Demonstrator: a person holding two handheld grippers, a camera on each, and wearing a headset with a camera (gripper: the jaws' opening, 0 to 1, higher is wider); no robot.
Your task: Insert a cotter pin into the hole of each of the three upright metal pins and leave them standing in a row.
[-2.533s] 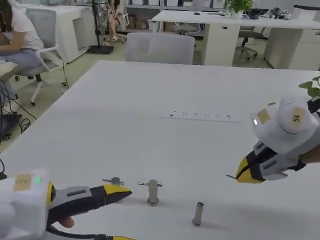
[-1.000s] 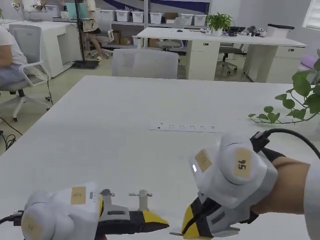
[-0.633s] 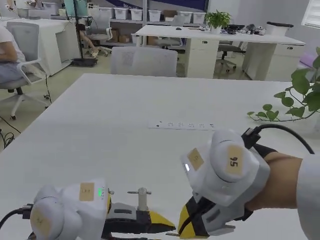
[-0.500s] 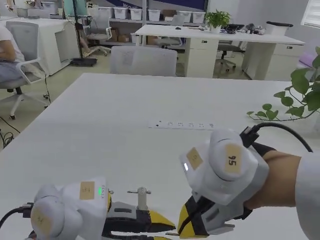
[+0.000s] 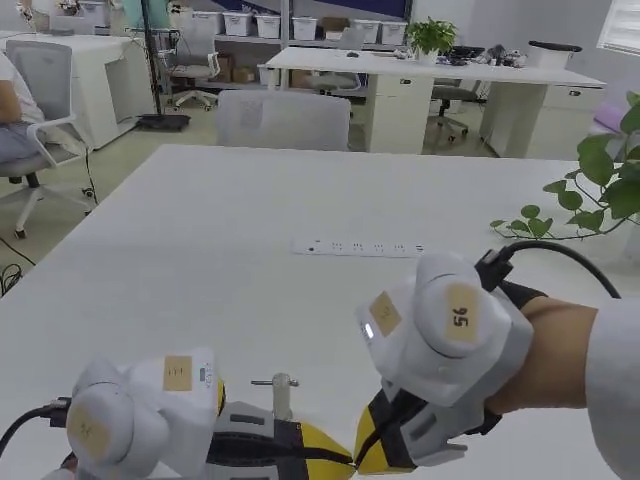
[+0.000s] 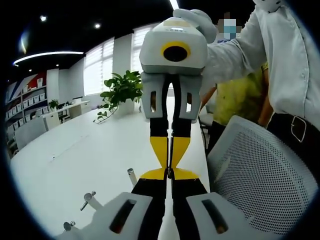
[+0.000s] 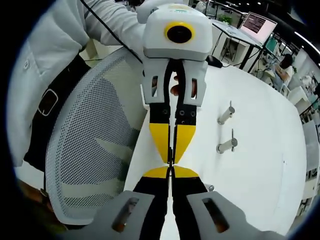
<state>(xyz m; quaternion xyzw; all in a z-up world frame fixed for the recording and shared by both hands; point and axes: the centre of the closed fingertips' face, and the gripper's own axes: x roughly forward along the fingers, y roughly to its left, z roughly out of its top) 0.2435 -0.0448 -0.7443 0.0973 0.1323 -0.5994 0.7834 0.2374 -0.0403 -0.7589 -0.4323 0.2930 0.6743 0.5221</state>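
— Left tool point(image 5: 338, 458) shut, now tip-to-tip with the shut right tool point(image 5: 366, 455); earlier they were well apart.
— Probably a handover. I cannot tell which holds the cotter pin. The bare metal pin point(image 6: 131, 176) waits near the counter's point(image 6: 75, 150) front edge.

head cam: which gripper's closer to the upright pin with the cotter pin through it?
Left gripper: its fingers run just in front of the pin; the right gripper sits off to the pin's right.
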